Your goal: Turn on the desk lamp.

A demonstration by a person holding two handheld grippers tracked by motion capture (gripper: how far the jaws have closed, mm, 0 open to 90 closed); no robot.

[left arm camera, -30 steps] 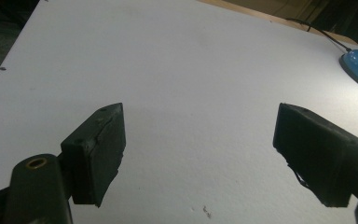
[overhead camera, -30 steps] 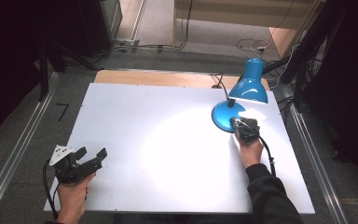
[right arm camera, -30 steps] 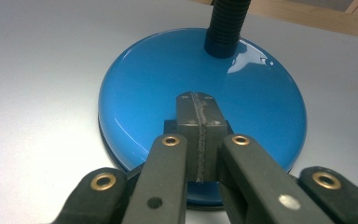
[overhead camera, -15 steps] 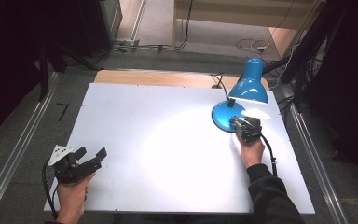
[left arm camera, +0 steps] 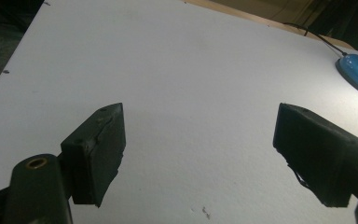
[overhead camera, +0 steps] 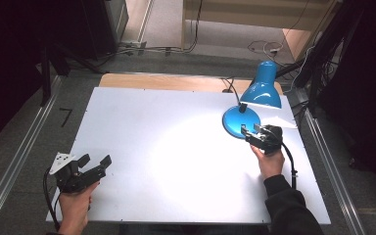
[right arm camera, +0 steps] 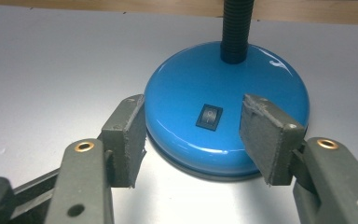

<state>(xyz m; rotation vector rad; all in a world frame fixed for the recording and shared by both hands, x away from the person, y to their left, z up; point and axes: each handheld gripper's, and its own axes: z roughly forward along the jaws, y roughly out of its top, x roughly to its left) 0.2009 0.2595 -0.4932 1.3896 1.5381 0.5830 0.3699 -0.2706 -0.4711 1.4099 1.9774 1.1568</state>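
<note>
A blue desk lamp (overhead camera: 262, 90) stands at the table's right rear, lit, its shade aimed down at the white tabletop (overhead camera: 166, 147). Its round base (right arm camera: 226, 109) carries a black rocker switch (right arm camera: 209, 116) and a black flexible neck (right arm camera: 235, 28). My right gripper (overhead camera: 251, 134) hovers just in front of the base; its jaws have just been opening and now stand apart (right arm camera: 193, 142) with nothing pressed between them, the switch lying beyond the gap. My left gripper (overhead camera: 94, 165) rests at the near left corner, open (left arm camera: 200, 149) over bare table.
The lamp's cable (overhead camera: 230, 85) runs off the back edge over a wooden board (overhead camera: 166, 82). A sheet of paper (overhead camera: 279, 122) lies right of the base. Metal rails (overhead camera: 24, 156) flank the table on both sides.
My right gripper drew back a little from the lamp base toward the person and its jaws parted. The left gripper stayed where it was.
</note>
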